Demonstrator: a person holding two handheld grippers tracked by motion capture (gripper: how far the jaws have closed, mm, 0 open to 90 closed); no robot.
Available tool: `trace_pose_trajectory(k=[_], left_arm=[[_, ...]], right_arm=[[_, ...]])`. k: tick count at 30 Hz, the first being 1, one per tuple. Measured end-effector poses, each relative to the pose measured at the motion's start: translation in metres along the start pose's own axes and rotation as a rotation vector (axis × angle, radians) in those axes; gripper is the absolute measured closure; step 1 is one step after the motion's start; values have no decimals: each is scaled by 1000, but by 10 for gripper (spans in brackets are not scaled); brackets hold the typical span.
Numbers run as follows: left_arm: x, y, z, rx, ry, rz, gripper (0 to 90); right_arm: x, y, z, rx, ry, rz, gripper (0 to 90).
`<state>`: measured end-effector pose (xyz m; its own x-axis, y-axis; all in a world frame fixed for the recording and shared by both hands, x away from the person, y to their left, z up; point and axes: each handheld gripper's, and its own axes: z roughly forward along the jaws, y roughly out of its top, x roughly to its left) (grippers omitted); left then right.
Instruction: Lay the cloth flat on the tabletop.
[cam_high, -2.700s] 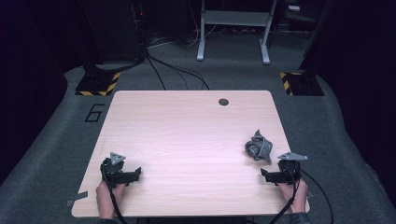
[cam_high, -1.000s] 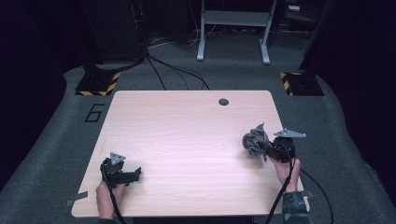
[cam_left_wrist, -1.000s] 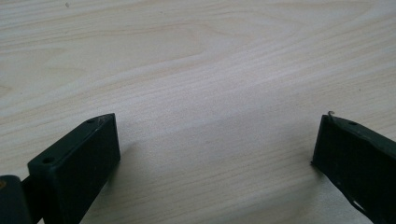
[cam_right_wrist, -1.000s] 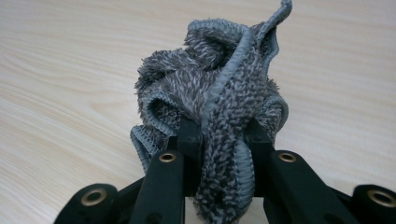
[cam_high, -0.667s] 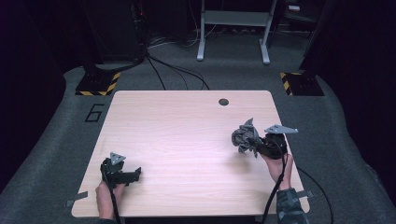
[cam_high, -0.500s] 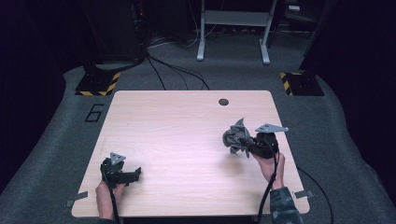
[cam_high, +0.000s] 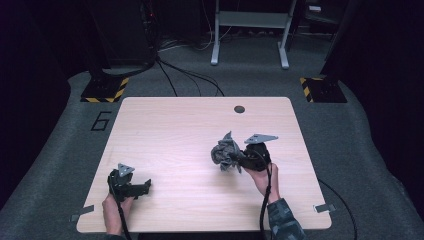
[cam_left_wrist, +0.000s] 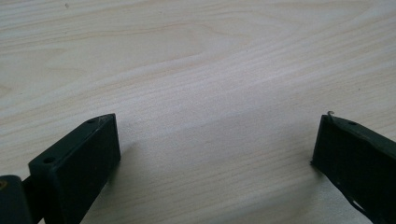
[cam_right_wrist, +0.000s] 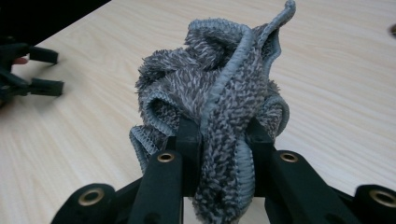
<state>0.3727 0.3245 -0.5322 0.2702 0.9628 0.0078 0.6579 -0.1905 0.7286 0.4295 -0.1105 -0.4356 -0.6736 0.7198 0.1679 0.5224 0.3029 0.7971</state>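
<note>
We note the right gripper (cam_high: 239, 159) clamped on the grey cloth (cam_high: 224, 152), a crumpled bundle held right of the bench (cam_high: 175, 135) centre, bunching leftward from the jaws. The left gripper (cam_high: 142, 186) sits wide open and empty at the near left, well apart. Any handover, we judge, runs leftward and nearer across bare bench.

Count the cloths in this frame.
1: a crumpled grey cloth, pinched in the right gripper over the table's right half. None seems hidden.
</note>
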Motion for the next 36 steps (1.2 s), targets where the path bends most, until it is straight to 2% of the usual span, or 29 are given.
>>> trace_pose_trajectory(k=[3, 6, 10, 13, 14, 15, 16, 17, 18, 20, 21, 23, 24, 25, 27, 28, 29, 31, 32, 33, 36], left_arm=[[1, 0, 0, 7, -3, -1, 5], [1, 0, 0, 5, 0, -5, 5], [1, 1, 0, 10, -1, -8, 4], [1, 1, 0, 4, 1, -11, 4], [1, 1, 0, 5, 1, -11, 4], [1, 1, 0, 5, 1, -11, 4], [1, 1, 0, 10, 1, -6, 4], [1, 1, 0, 5, 1, -12, 4], [2, 1, 0, 12, 8, -9, 3], [1, 1, 0, 12, 19, -25, 3], [1, 1, 0, 13, 33, -42, 3], [1, 1, 0, 11, 44, -44, 3], [-1, 1, 0, 12, 56, -56, 3], [-1, 0, -1, 13, 61, -58, 3], [-2, 1, -5, 46, 76, -73, 6], [-4, 0, -7, 31, 124, -108, 72], [-5, 0, -9, 21, 123, -116, 72], [-11, 1, -10, -16, 111, -134, 108], [-17, 3, -10, -38, 89, -122, 113], [-17, 3, -10, -38, 89, -122, 105], [-34, 11, -12, -82, 28, -95, 81]], right_arm=[[13, 2, 11, 28, 25, -23, 732], [24, 0, 21, 42, 56, -7, 731], [31, 0, 30, 52, 65, -18, 724], [35, -5, 47, 80, 62, 5, 700], [36, -8, 55, 103, 46, 0, 662], [38, -12, 62, 126, 25, 2, 562], [39, -16, 68, 133, 21, -1, 500], [40, -22, 70, 131, 24, -1, 334], [39, -24, 65, 125, 18, -5, 271], [38, -24, 62, 116, 24, -7, 248], [32, -23, 47, 87, 23, -13, 208], [31, -23, 42, 82, 25, -10, 207], [27, -24, 30, 69, 28, -31, 209], [27, -24, 30, 69, 28, -31, 209], [26, -25, 24, 64, 31, -36, 218], [25, -25, 21, 51, 42, -38, 242], [25, -25, 21, 51, 42, -38, 242], [27, -24, 20, 50, 46, -38, 300], [30, -22, 21, 39, 58, -43, 298], [30, -22, 21, 39, 58, -43, 298], [35, -17, 22, 35, 59, -51, 298]])
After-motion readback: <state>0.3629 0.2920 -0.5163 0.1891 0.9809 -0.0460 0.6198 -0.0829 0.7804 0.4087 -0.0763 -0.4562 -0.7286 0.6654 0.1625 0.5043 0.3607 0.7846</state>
